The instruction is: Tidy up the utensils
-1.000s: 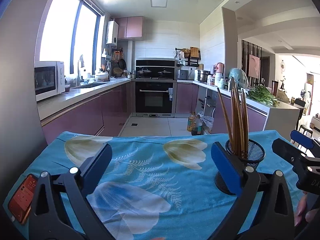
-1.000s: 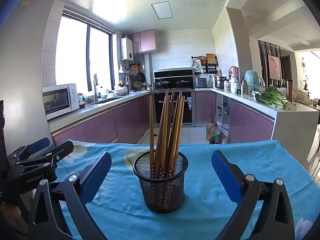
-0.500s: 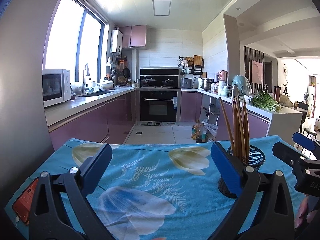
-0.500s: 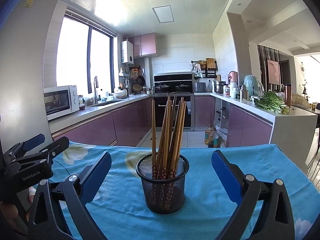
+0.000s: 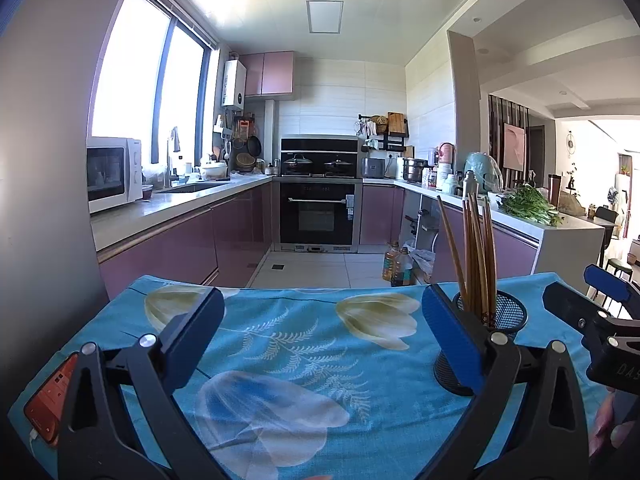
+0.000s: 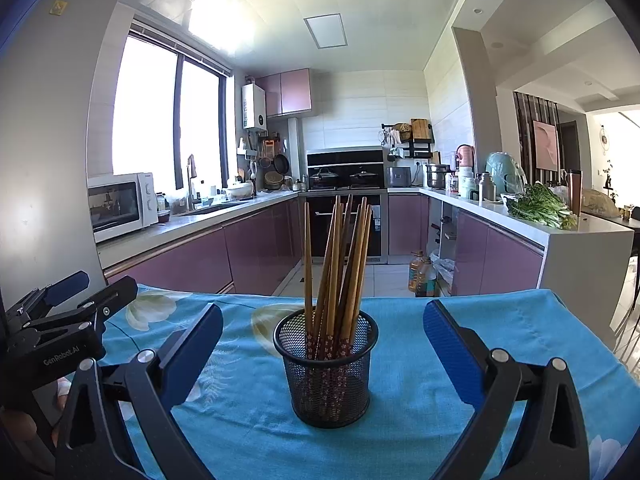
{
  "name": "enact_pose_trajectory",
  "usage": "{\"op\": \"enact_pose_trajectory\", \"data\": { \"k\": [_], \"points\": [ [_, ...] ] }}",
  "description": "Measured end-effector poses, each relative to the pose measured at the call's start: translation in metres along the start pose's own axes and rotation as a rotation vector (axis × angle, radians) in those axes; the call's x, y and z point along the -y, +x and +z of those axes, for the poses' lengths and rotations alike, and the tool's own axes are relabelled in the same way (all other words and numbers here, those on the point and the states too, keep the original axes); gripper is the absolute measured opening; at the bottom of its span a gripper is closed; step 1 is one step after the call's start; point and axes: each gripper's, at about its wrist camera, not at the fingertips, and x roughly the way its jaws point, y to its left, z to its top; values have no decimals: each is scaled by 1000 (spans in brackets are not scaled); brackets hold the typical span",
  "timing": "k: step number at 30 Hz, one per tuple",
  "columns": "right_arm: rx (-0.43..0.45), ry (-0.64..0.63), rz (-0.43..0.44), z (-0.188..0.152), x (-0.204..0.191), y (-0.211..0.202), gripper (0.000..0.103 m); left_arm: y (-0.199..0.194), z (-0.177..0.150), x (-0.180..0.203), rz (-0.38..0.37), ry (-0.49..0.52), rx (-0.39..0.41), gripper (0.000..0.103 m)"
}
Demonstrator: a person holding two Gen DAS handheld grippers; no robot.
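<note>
A mesh holder (image 6: 328, 376) is placed on the tabletop (image 6: 500, 320), upright, with chopsticks (image 6: 340, 264) stood inside it. It is centred ahead of the right claw (image 6: 323, 354), between its spread fingers. The left claw (image 5: 320, 336) is positioned to the holder's left. A phone (image 5: 50, 394) is laid at the tabletop's left edge. Kitchen counters (image 5: 172, 208) are located behind the tabletop.

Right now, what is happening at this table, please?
A person holds two tools above a blue floral cloth. Both are open and empty. The right tool faces a mesh cup of chopsticks, which stands upright between its fingers, untouched. The left tool hovers beside it. A phone lies at the cloth's left edge.
</note>
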Motion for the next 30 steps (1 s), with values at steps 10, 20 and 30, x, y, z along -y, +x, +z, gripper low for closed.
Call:
{"op": "enact_pose_trajectory", "data": {
  "k": [10,20,30],
  "points": [
    [0,4,0,0,0,0,97,0,1,0,1,3,-1,98],
    [0,4,-3,-1,1,1,97,-1,0,-1,2,3,-2,98],
    [5,6,-7,-1,1,2,97,-1,0,-1,8,-3,3,98]
  ]
}}
